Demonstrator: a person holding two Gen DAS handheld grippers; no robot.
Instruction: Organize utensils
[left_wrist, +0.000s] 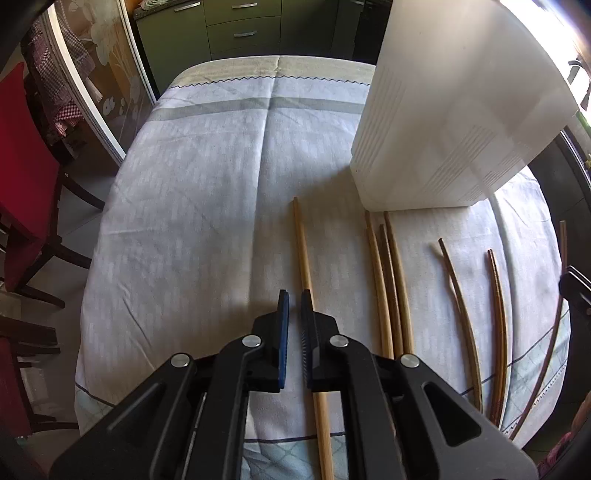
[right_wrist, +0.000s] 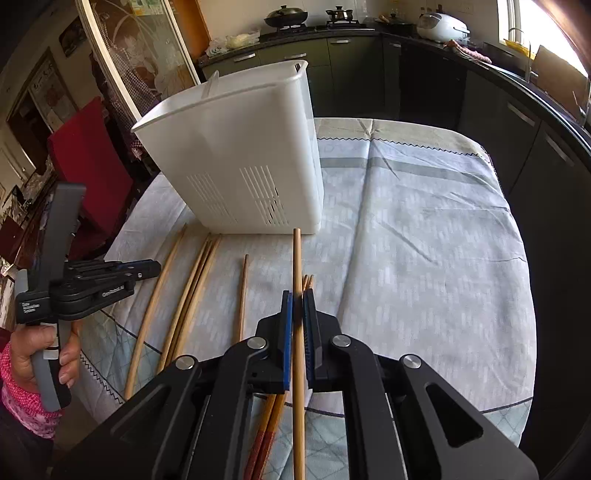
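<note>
A white slotted utensil holder (right_wrist: 240, 155) stands upright on the clothed table; it also shows in the left wrist view (left_wrist: 454, 122). Several wooden chopsticks lie in front of it. My right gripper (right_wrist: 297, 295) is shut on one light chopstick (right_wrist: 297, 266), which points toward the holder's base. A pair of red-ended chopsticks (right_wrist: 271, 424) lies under it. My left gripper (left_wrist: 293, 295) is nearly closed and empty, just above a light chopstick (left_wrist: 303, 243) on the cloth; it also shows at the left in the right wrist view (right_wrist: 149, 266). A cluster of chopsticks (left_wrist: 388, 280) lies to its right.
A pale blue tablecloth (right_wrist: 424, 240) covers the oval table. Red chairs (left_wrist: 26, 177) stand at the table's left side. Dark kitchen cabinets (right_wrist: 424, 81) run behind and to the right. Thin dark chopsticks (left_wrist: 495, 317) lie near the table's right front edge.
</note>
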